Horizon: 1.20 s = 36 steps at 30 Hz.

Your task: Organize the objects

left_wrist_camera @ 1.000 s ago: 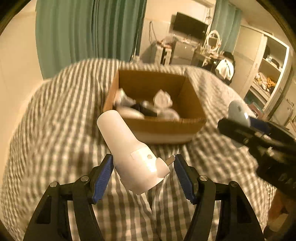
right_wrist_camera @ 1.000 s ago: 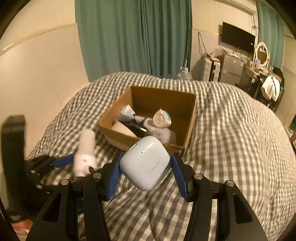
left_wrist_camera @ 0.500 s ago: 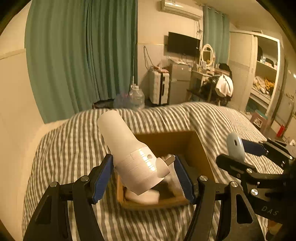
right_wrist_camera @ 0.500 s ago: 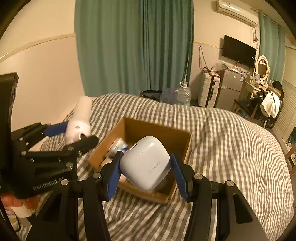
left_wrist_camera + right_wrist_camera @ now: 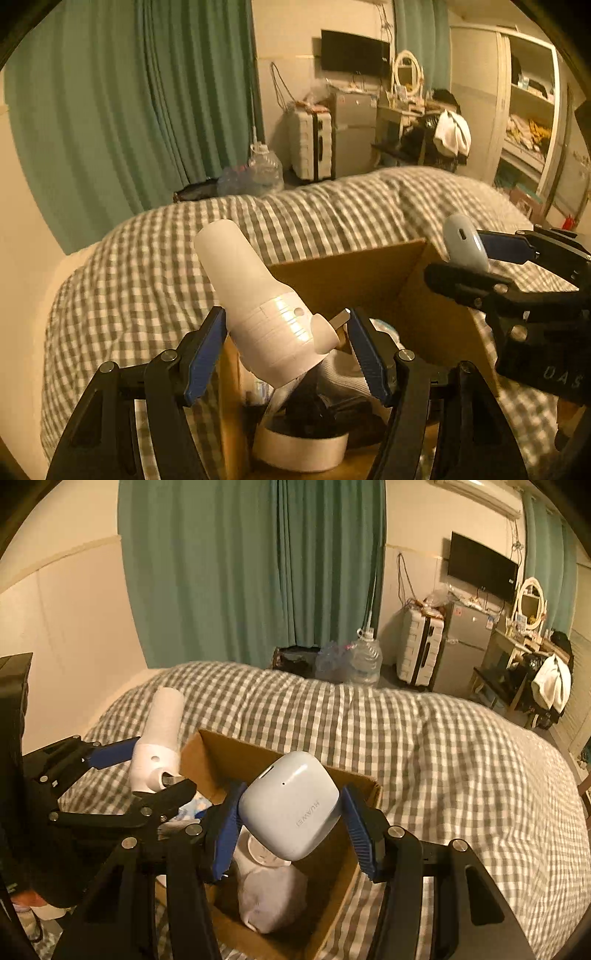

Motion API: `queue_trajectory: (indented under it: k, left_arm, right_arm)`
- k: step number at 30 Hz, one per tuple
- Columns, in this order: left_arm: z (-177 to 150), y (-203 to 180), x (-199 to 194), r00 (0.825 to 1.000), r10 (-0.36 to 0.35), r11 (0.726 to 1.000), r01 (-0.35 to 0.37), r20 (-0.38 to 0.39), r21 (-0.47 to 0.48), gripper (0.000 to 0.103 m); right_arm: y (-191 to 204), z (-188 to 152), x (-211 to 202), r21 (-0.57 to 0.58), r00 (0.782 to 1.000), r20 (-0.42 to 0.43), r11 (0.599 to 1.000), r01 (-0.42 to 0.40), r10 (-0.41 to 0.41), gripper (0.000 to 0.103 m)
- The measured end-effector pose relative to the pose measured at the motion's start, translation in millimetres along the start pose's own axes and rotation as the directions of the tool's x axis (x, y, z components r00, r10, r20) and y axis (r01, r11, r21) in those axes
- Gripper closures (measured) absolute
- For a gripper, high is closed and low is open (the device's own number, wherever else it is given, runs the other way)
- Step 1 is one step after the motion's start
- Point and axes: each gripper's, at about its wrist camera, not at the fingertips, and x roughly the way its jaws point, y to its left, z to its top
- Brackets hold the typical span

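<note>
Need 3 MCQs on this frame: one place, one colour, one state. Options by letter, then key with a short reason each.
1. Where does the cardboard box sit?
A. on the checked bedspread
B. on a desk
C. on the floor

2. What colour are the curtains?
A. red
B. teal green
C. white

3. What state is the right gripper in?
A. empty and open
B. hidden from view
C. shut on the earbuds case

Answers:
1 A, checked fabric surrounds the box on all sides.
2 B, green drapes hang behind the bed.
3 C, both blue fingers press the case's sides, above the box.
</note>
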Motion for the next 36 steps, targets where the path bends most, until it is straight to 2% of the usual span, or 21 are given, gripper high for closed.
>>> queue_trajectory:
  k: [8,17,19,20,21,23,28,36]
  left_arm:
    - [-15,-7,32,0.994,-0.039,0.999,0.041,-0.1,0.022,0.035]
    - [-17,-7,45,0.983,-0.115,0.993,0.118,-0.14,0.015,0.032]
    - [-16,-7,42,0.988,-0.092,0.995,0.097,-0.126,0.033,0.026]
    - [-15,-8,40,0.99,-0.078,0.996,0.083,-0.117,0.044,0.017]
    - [-15,-9,35,0.994,-0.051,0.997,0.057,-0.094,0.057,0.011]
    - [-13,-9,25,0.998,-0.016,0.997,0.02,-0.058,0.068,0.008]
    - [-10,-2,1,0.998,0.021,0.998,-0.018,-0.052,0.059,0.008]
    - [7,7,-78,0.996,0.084,0.996,-0.084,0.043,0.013,0.004]
  right_arm:
    - [1,-12,39,-0.013,0.997,-0.082,1.0,0.01,-0.011,0.051]
    - [-13,-20,37,0.063,0.995,-0.083,0.997,-0.044,0.05,0.05]
    - [-16,-17,35,0.093,0.995,-0.082,0.994,-0.057,0.065,0.047]
    - [-19,-16,34,0.1,0.994,-0.08,0.993,-0.061,0.069,0.036]
    - [-21,-14,31,0.11,0.996,-0.066,0.992,-0.058,0.066,0.03]
    - [-22,-9,26,0.119,0.997,-0.05,0.992,-0.047,0.053,0.03]
    - [-21,-3,4,0.133,0.999,-0.027,0.991,-0.032,0.036,0.028]
    - [-9,19,-57,0.127,0.998,0.061,0.992,0.019,-0.027,0.02]
